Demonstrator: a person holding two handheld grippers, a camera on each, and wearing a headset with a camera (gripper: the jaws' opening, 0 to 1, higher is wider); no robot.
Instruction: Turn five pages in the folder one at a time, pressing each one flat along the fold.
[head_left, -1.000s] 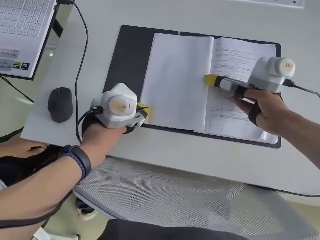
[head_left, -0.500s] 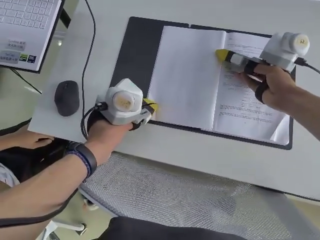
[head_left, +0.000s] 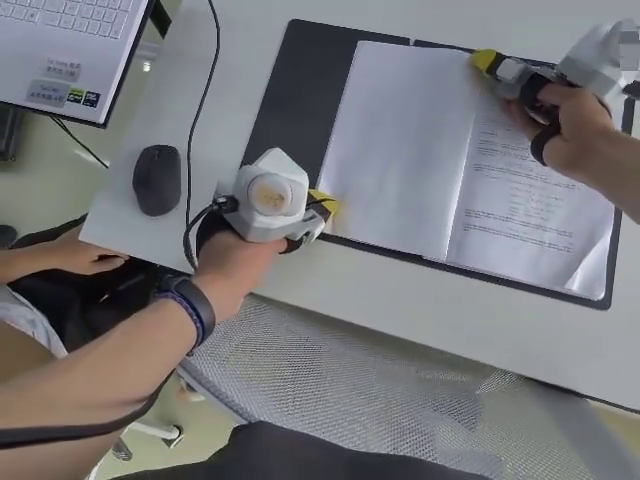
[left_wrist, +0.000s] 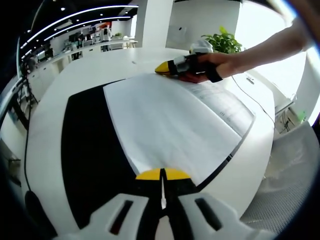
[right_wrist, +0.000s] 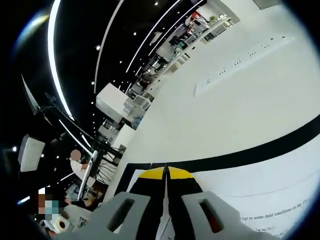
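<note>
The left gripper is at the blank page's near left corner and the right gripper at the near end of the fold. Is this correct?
No. The head view shows the right gripper at the far end of the fold, by the top edge of the folder. The left gripper is at the near left corner of the blank page.

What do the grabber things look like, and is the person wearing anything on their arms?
The left gripper and right gripper are chunky white plastic with yellow-tipped jaws. The left one has a round tan disc on top and a black cable. A dark wristband circles the left wrist; a black strap loops round the right hand.
</note>
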